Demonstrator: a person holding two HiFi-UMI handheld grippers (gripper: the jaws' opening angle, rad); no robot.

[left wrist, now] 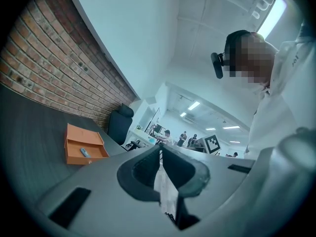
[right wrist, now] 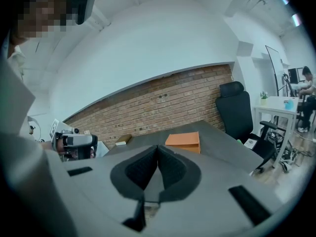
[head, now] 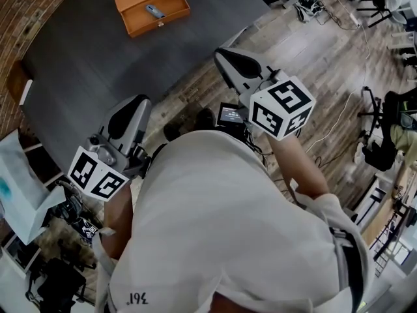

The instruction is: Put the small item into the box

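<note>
An orange box [head: 171,8] lies open at the far end of the dark table [head: 98,64], with a small grey item [head: 154,11] resting inside it. The left gripper view shows the same box [left wrist: 74,158] and item [left wrist: 84,152] far off to the left. From the right gripper view only the box's [right wrist: 183,139] orange side shows. My left gripper [head: 133,103] and right gripper [head: 228,56] are held back near the person's body, well short of the box. Both are shut with nothing between the jaws, as seen on the left gripper [left wrist: 160,149] and right gripper [right wrist: 157,149].
A brick wall [left wrist: 44,78] runs along the table's far side. A black office chair [right wrist: 237,112] stands at the table's end. Wooden floor [head: 313,64] with cables and stands lies to the right. People sit at desks [left wrist: 165,138] in the background.
</note>
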